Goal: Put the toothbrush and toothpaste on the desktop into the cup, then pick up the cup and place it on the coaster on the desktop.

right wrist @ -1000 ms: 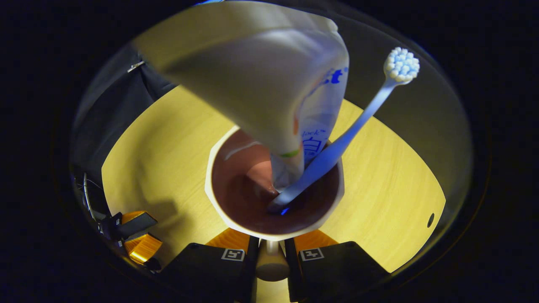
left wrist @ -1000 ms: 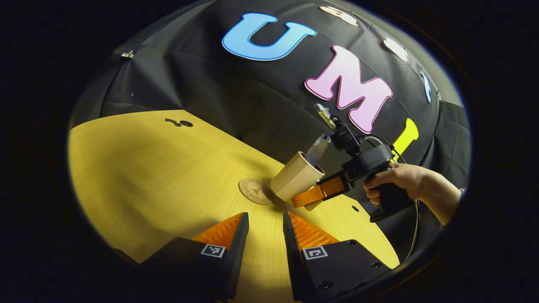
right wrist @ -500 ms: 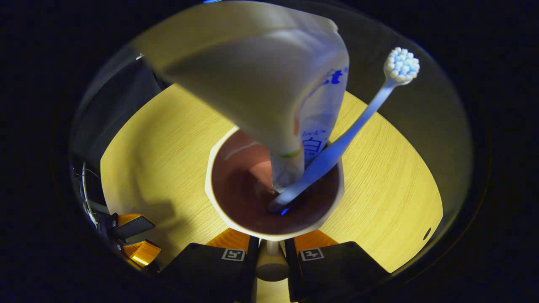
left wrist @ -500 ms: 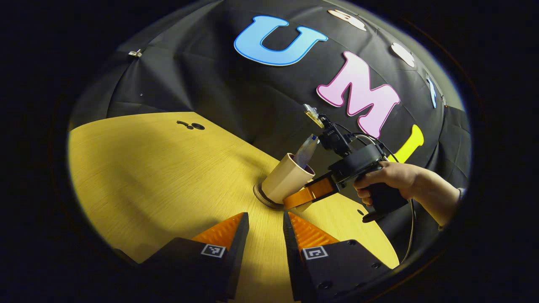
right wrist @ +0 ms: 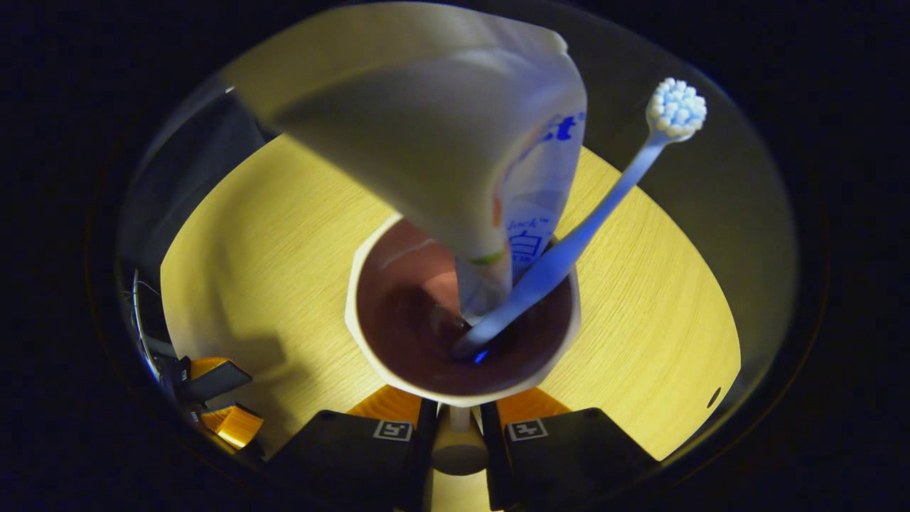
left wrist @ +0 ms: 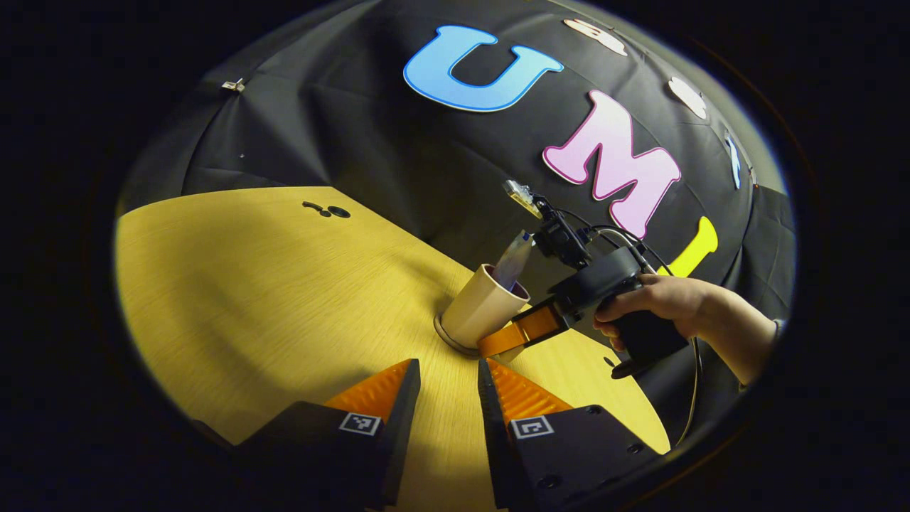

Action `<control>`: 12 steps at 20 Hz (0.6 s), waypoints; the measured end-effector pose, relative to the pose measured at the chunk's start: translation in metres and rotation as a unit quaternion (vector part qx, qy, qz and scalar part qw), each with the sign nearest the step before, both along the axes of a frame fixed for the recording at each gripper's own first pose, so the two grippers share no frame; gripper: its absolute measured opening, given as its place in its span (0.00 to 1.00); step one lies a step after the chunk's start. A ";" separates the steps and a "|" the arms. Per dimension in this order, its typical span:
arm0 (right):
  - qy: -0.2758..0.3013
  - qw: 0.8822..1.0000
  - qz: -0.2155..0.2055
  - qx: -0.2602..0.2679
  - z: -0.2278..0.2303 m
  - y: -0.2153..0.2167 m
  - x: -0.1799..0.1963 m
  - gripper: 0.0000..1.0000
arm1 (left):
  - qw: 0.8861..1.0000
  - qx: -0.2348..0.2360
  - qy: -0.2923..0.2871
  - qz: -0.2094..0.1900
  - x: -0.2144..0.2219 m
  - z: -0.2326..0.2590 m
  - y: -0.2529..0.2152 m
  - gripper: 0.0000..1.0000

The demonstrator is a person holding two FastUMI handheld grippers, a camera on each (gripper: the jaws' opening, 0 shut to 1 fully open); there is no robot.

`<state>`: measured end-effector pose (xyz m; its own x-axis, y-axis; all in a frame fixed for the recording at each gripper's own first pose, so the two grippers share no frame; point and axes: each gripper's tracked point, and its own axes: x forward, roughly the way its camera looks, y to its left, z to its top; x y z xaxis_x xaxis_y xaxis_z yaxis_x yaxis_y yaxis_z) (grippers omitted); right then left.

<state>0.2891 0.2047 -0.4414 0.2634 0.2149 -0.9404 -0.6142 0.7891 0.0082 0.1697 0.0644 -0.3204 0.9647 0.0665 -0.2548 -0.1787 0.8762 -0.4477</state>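
Nearest, the left tongs (left wrist: 449, 387) hang apart over the bench (left wrist: 270, 284), holding nothing; beyond them the right tongs (right wrist: 456, 427) are clamped on the cup's handle; the cup (left wrist: 482, 307), rigid and probably light, looks top-heavy with toothpaste (right wrist: 455, 142) and toothbrush (right wrist: 590, 220) leaning out; it seems settled on the coaster (left wrist: 449, 340).

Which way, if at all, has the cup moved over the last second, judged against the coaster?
Yes. In the left gripper view the cup, gripped by its handle in the right gripper, has moved left and down onto the coaster.
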 end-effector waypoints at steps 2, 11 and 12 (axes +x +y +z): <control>-0.003 1.000 -0.002 -0.003 0.001 -0.003 0.001 0.36 | 1.000 0.000 0.000 -0.001 0.000 0.001 0.000 0.52; -0.029 0.999 -0.016 0.016 0.027 -0.005 0.003 0.60 | 1.000 0.014 0.012 -0.004 0.002 0.003 -0.004 0.52; -0.034 0.999 -0.019 0.023 0.030 -0.002 0.003 0.62 | 1.000 0.021 0.018 -0.004 0.002 0.002 -0.004 0.52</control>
<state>0.2925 0.2025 -0.4111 0.3346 0.2457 -0.9098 -0.5843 0.8115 0.0043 0.1715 0.0601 -0.3181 0.9557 0.0711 -0.2857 -0.1874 0.8954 -0.4039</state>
